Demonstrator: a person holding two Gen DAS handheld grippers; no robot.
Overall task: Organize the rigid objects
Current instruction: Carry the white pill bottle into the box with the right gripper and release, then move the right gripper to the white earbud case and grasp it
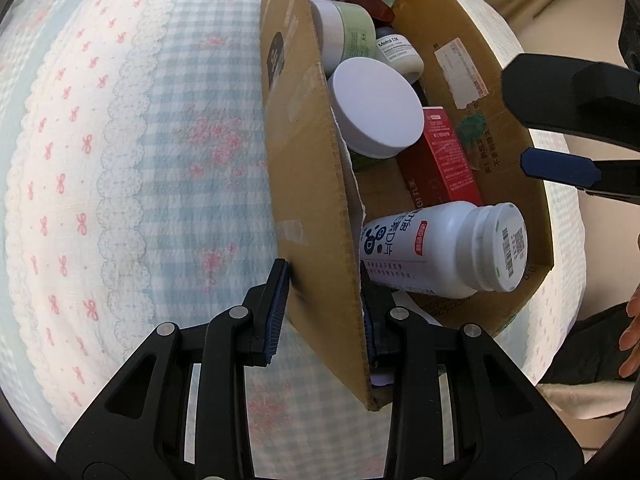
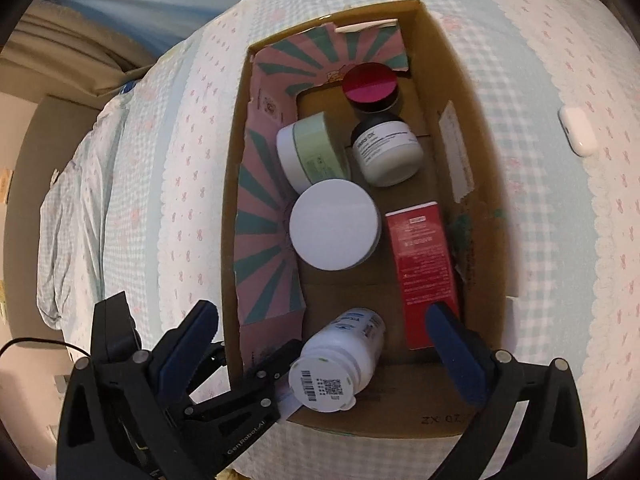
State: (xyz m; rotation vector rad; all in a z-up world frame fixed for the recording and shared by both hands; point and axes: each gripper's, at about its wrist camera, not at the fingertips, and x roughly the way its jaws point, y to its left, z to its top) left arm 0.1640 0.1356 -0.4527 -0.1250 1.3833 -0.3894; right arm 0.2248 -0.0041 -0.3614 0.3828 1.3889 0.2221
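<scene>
Left gripper (image 1: pixel 322 312) jaws clamp side wall of brown cardboard box (image 1: pixel 312 184) on gingham bedspread (image 1: pixel 140 160). Right gripper (image 2: pixel 332 344) jaws wide, holding nothing, above white plastic pill bottle (image 2: pixel 340 360) lying inside box, barcoded cap toward camera.

White bottle (image 2: pixel 340 360), 4 jars (image 2: pixel 335 224), red carton (image 2: pixel 424 264), boxed.
</scene>
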